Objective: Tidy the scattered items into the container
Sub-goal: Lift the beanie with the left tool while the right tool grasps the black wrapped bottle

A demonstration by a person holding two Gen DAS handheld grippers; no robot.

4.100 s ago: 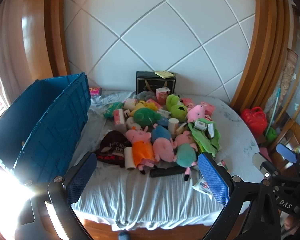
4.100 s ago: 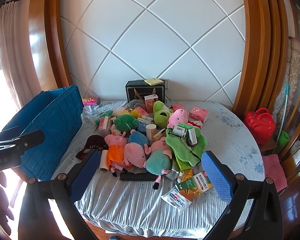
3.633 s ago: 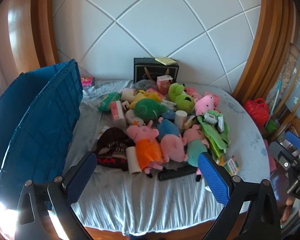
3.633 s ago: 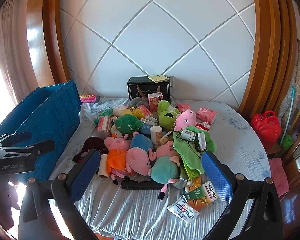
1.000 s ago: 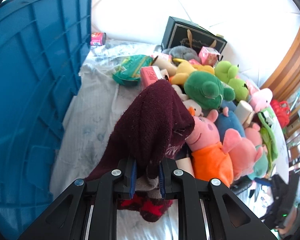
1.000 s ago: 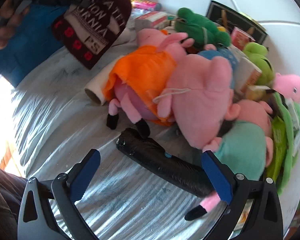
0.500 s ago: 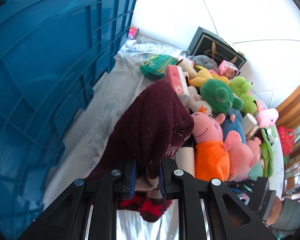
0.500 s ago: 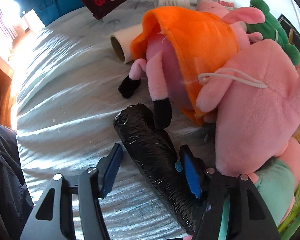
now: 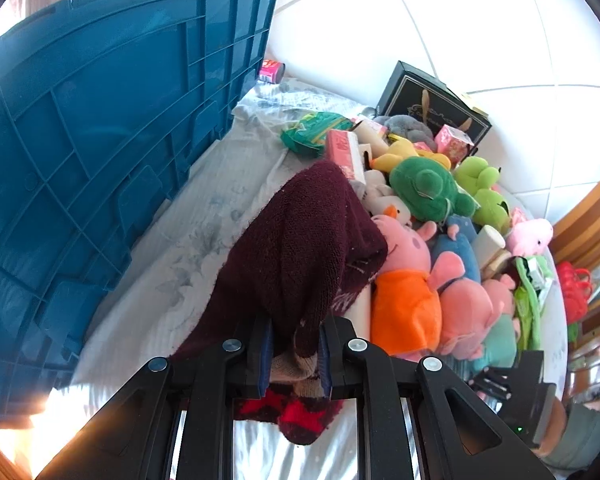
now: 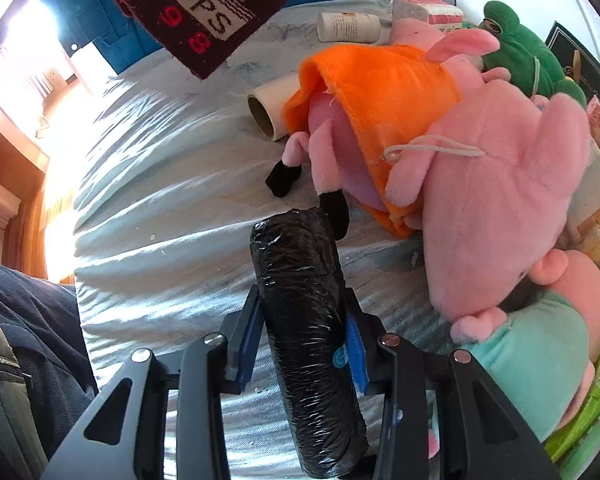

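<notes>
My left gripper (image 9: pixel 294 354) is shut on a dark maroon knit hat (image 9: pixel 300 248) and holds it above the cloth-covered table, beside the big blue container (image 9: pixel 100 152) on the left. The hat also hangs at the top of the right wrist view (image 10: pixel 208 4). My right gripper (image 10: pixel 300 340) is shut on a black plastic-wrapped roll (image 10: pixel 304 320) that lies on the table. A pile of plush toys sits to the right, with a pig in an orange dress (image 9: pixel 404 292) nearest, also in the right wrist view (image 10: pixel 380 104).
A white cardboard tube (image 10: pixel 270 108) and a white bottle (image 10: pixel 348 26) lie on the wrinkled pale cloth (image 10: pixel 160 208). A black box (image 9: pixel 428 100) stands at the back wall. The right gripper's body (image 9: pixel 516 396) shows low right. A person's dark clothing (image 10: pixel 28 340) is at the left.
The left gripper has carried the hat up and toward the blue container. The right gripper has closed its fingers onto the black roll.
</notes>
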